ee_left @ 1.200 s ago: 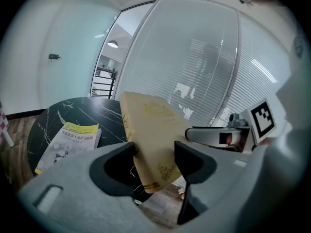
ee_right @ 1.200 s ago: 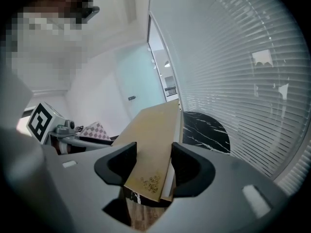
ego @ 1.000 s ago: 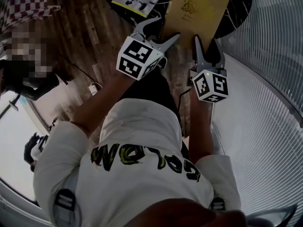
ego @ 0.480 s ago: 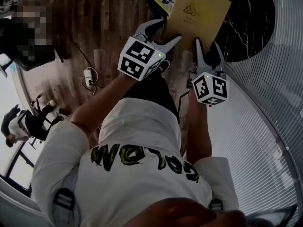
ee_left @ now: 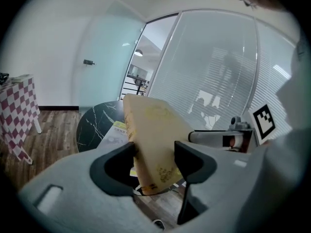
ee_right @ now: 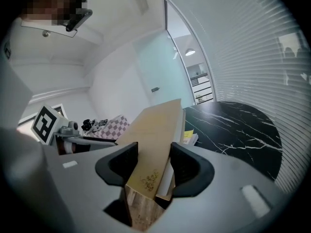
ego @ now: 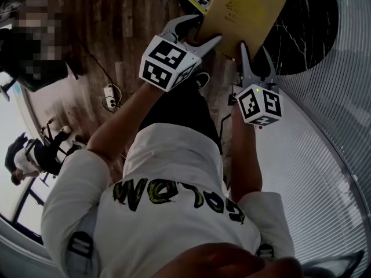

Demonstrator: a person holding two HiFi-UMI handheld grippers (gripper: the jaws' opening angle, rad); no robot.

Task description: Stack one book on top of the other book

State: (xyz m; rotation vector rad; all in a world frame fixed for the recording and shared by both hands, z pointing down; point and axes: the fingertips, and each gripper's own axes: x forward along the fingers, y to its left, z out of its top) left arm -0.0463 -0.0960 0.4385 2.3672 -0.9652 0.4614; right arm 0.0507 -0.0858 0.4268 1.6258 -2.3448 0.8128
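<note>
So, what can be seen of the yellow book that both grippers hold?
The yellow book is closed and thin, with a plain mustard cover that carries a small ornament, and pale page edges. It is off the surface and tilted, above the edge of the black marble table. The left gripper grips its near edge; the right gripper, jaws closing, has the same edge between them.

Both arms stretch forward to the yellow book (ego: pixel 246 10), sharing its weight. The left forearm (ego: pixel 124 117) angles up to the book's near left corner, where the left hand-held gripper (ego: pixel 204 29) has its jaws pressed on both covers, its marker cube (ego: pixel 167 62) tilted. The right forearm (ego: pixel 243 161) runs straighter to the book's near edge; the right hand-held gripper (ego: pixel 254 48) is closing its jaws with the book between them, pads against it. The two grippers sit near each other without touching.
</note>
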